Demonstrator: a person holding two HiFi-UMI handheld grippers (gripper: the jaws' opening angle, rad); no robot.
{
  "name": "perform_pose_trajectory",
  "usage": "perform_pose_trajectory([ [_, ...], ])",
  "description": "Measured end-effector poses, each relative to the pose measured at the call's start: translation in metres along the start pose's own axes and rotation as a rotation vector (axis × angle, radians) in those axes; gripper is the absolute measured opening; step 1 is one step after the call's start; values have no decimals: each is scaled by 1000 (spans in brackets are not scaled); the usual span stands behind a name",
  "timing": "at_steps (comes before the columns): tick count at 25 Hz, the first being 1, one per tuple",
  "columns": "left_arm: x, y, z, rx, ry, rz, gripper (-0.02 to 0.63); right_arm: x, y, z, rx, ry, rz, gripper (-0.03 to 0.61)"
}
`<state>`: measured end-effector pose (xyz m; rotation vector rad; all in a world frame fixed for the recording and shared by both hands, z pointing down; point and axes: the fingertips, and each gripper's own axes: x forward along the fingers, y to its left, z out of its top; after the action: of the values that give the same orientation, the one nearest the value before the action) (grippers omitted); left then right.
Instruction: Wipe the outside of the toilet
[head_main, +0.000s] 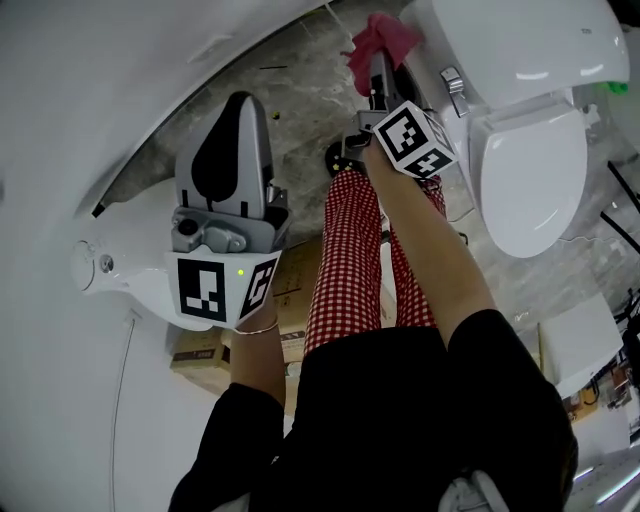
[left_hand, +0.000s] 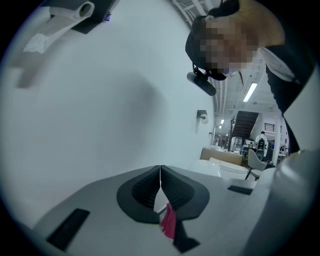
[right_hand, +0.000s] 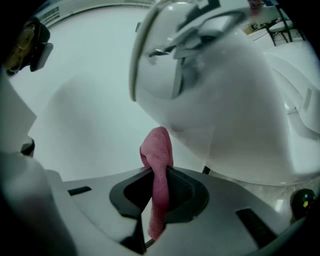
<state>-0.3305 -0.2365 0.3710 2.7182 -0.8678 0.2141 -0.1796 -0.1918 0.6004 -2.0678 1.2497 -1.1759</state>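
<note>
We hold the right gripper (head_main: 380, 64) out to the toilet (head_main: 530, 170), jaws clenched on a pink cloth (head_main: 383, 38). In the right gripper view the cloth stands up btwn the jaws w/ its top just under the white side of the toilet. It's prob. touching, but we can't be sure. The toilet lid is down. A small mark near its rear edge is too tiny to read. The only other print is the black-and-white square markers on both gripper cubes, no letters.

The left gripper (head_main: 243, 100) points up beside a big white curved surface, well apart from the toilet. Its jaws are pressed together w/ nothing btwn them. Below us are red-checked trousers (head_main: 350, 250), a cardboard box (head_main: 300, 290) and a grey marbled floor (head_main: 300, 90).
</note>
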Motion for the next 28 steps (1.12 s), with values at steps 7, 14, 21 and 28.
perform_pose_trajectory([
  [7, 4, -14, 10, -9, -32, 2, 11, -32, 54, 26, -140, 1, 185, 63],
  [14, 8, -28, 14, -14, -46, -6, 11, -78, 53, 73, -121, -125, 208, 63],
  [21, 9, -45, 8, -27, -36, -23, 11, -94, 24, 78, 6, -154, 133, 63],
  [28, 9, -49, 7, -22, -36, -23, 11, -97, 18, 66, 61, -134, 110, 63],
])
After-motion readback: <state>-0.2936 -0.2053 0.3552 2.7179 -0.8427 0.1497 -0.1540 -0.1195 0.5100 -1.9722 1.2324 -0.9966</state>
